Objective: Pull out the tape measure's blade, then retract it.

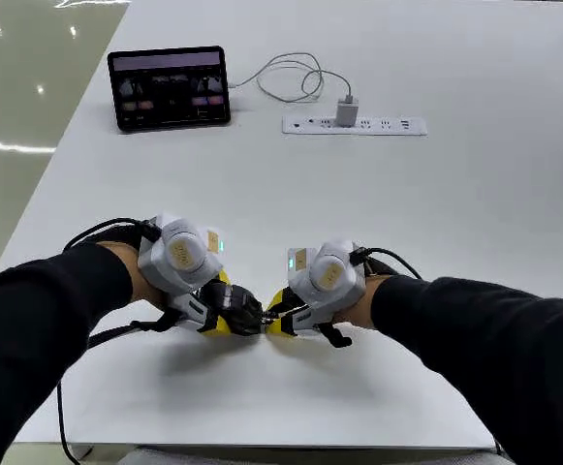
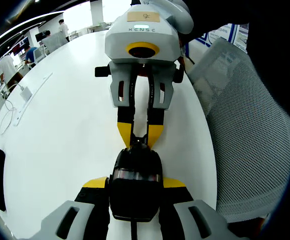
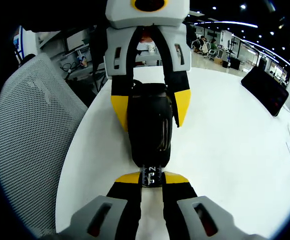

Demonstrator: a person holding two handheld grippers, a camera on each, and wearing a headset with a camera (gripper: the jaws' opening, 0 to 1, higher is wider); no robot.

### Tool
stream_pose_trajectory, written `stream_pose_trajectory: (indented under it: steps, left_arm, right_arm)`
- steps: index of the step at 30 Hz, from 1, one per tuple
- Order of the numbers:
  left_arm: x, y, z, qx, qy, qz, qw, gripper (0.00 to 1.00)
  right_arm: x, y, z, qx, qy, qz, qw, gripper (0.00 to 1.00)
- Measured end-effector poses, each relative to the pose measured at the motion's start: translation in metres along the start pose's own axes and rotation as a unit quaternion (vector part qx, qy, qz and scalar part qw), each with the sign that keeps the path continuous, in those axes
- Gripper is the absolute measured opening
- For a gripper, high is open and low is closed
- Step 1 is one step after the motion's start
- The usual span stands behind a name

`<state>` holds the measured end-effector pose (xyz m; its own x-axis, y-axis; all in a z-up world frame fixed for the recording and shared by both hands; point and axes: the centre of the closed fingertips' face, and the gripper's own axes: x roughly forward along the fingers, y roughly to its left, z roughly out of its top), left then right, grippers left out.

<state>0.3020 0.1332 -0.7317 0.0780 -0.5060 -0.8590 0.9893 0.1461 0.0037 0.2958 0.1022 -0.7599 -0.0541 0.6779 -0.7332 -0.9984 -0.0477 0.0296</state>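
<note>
- Firmly, the left gripper (image 2: 135, 183) clamps the black tape measure (image 2: 135, 192) between its yellow-tipped jaws.
- The right gripper (image 3: 152, 179) pinches the end of the blade (image 3: 151, 172), which is barely out of the case.
- Both sit near the front edge of the white table (image 1: 378, 203); a tablet (image 1: 169, 87) and power strip (image 1: 355, 124) lie well beyond.

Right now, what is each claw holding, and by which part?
The left claw grips the tape measure by its case; the right claw pinches the blade tip.
</note>
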Motion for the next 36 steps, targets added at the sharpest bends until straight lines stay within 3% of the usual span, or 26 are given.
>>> stream_pose_trajectory:
  steps: [36]
  left_arm:
    - [-0.001, -0.001, 0.0, -0.005, -0.006, 0.006, 1.0, 0.34]
  right_arm:
    - [-0.014, -0.003, -0.013, 0.007, -0.002, -0.008, 0.9999, 0.11]
